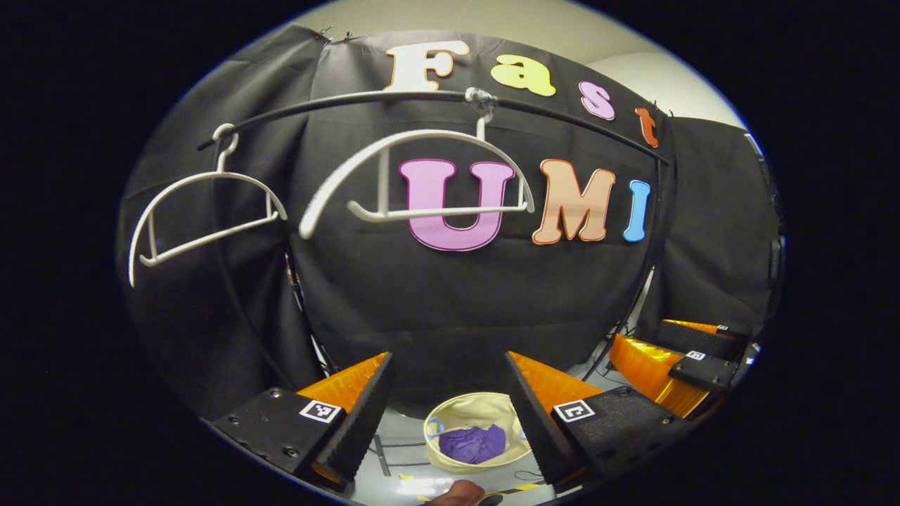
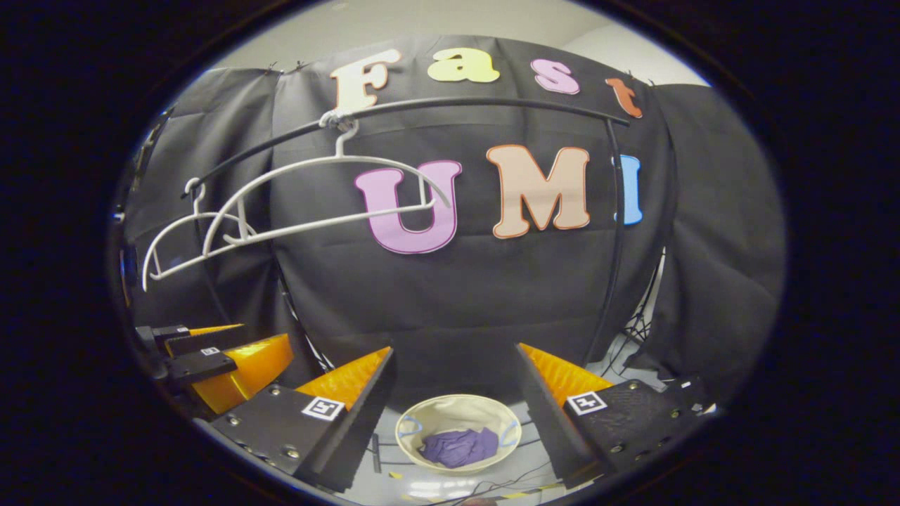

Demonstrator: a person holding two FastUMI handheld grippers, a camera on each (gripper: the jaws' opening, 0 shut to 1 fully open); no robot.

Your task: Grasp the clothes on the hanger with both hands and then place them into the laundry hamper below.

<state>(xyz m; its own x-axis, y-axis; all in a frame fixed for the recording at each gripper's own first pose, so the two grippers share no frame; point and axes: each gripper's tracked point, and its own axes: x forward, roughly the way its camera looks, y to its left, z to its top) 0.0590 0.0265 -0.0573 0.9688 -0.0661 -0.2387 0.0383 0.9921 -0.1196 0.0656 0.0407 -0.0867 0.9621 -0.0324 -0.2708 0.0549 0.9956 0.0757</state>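
Hovering high with both sets of jaws spread wide and holding nothing: left gripper point(image 1: 446, 414) and right gripper point(image 2: 455, 404) side by side, pointed at the booth wall. Sitting far below and between the jaws, the laundry hamper point(image 1: 450, 413), with the purple clothes point(image 1: 474, 444) already crumpled inside it. Looks like the drop is done, or all but done. Best now to keep both pairs open, stay clear of the rail point(image 1: 394, 100) up ahead, and check that no fabric hangs over the hamper's rim; none seems to from here.

Counting up: two white hangers, both bare, above and ahead of the jaws, a near hanger point(image 1: 422, 176) and a far hanger point(image 1: 204, 211) off to the left. One rail. One hamper. One purple garment, as far as can be told from the bundle. Two grippers.
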